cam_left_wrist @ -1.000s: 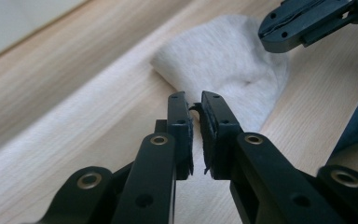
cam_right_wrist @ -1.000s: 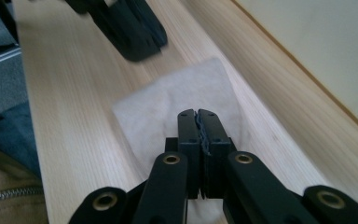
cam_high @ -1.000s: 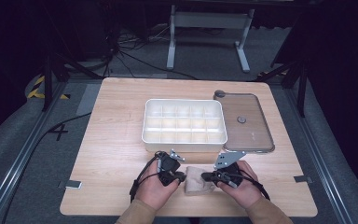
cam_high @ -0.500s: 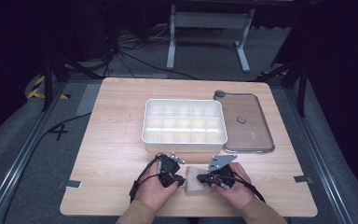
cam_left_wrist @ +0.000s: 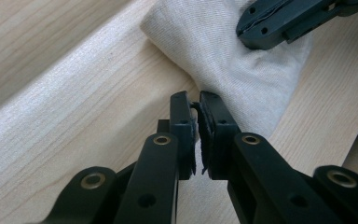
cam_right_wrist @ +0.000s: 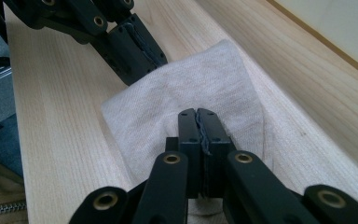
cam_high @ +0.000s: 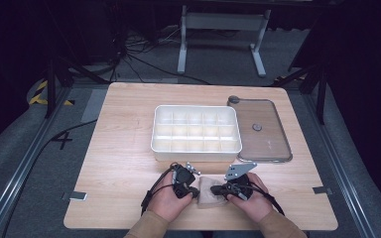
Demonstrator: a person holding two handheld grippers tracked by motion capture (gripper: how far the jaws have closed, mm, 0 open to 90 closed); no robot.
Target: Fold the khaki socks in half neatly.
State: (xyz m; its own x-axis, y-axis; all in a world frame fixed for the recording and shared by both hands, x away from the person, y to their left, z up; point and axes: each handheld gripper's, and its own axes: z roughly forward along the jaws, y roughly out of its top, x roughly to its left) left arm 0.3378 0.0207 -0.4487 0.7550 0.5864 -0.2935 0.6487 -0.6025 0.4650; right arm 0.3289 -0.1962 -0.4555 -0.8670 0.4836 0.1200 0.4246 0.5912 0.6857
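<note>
Since the earlier frames, both hands have drawn closer over the folded cloth (cam_high: 209, 191), which lies at the table's (cam_high: 119, 148) near edge, in front of the white compartment tray (cam_high: 196, 128); the left gripper's (cam_left_wrist: 196, 100) jaws have just been closing, a narrow slit remaining, cloth edge apparently nipped at the tips; the right gripper (cam_right_wrist: 198, 113) is clamped fully, resting on the cloth, its hold unclear; opposed grips at either end probably serve to fold or lift it; the clear lid (cam_high: 261, 130) lies beside the tray.
</note>
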